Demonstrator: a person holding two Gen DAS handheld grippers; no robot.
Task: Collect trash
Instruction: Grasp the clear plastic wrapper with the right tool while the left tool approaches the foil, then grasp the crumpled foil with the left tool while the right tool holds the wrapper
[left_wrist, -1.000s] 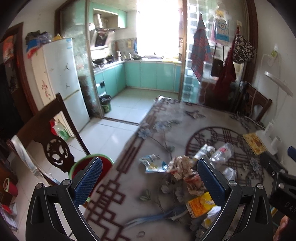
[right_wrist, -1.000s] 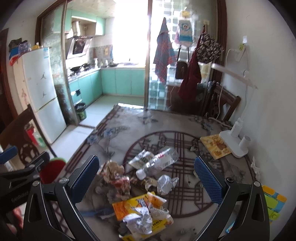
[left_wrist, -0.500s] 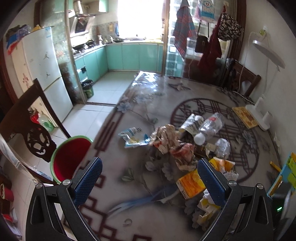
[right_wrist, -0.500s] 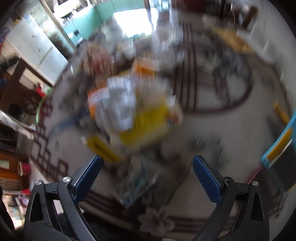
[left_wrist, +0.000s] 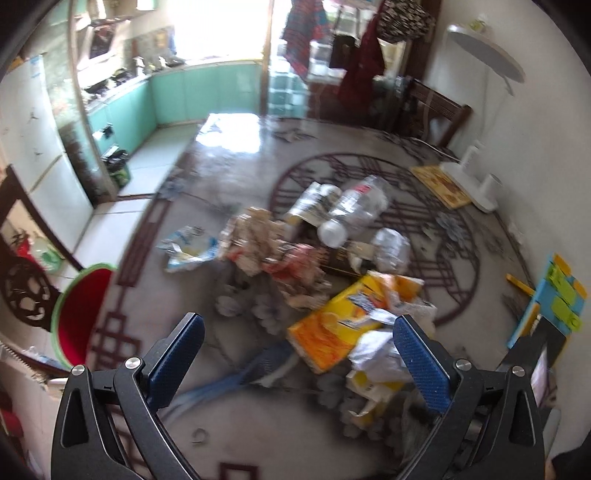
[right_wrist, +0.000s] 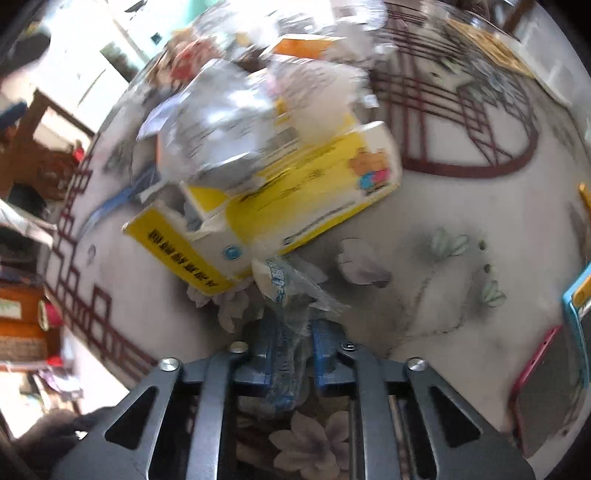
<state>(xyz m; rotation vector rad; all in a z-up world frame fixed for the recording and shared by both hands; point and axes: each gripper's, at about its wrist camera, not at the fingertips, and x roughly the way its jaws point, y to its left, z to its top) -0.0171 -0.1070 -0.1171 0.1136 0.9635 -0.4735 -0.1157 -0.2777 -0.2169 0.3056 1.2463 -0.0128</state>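
Note:
A heap of trash lies on the patterned table (left_wrist: 229, 435). It holds a crushed plastic bottle (left_wrist: 354, 210), crumpled wrappers (left_wrist: 266, 243), an orange carton (left_wrist: 340, 328) and white crumpled paper (left_wrist: 376, 354). My left gripper (left_wrist: 299, 343) hangs open above the near side of the heap, touching nothing. In the right wrist view my right gripper (right_wrist: 293, 332) is shut on a clear plastic wrapper with blue print (right_wrist: 286, 291), low over the table just in front of a yellow carton (right_wrist: 295, 195).
A red bucket with a green rim (left_wrist: 79, 314) stands on the floor left of the table beside a dark chair (left_wrist: 22, 291). A white lamp base (left_wrist: 476, 184), a blue and yellow pad (left_wrist: 554, 302) and a pink-edged phone (right_wrist: 543, 391) lie on the table's right side.
Both grippers dropped and tilted down toward the table. The right one came close to the heap and closed from wide open onto the clear wrapper. The left stayed open.

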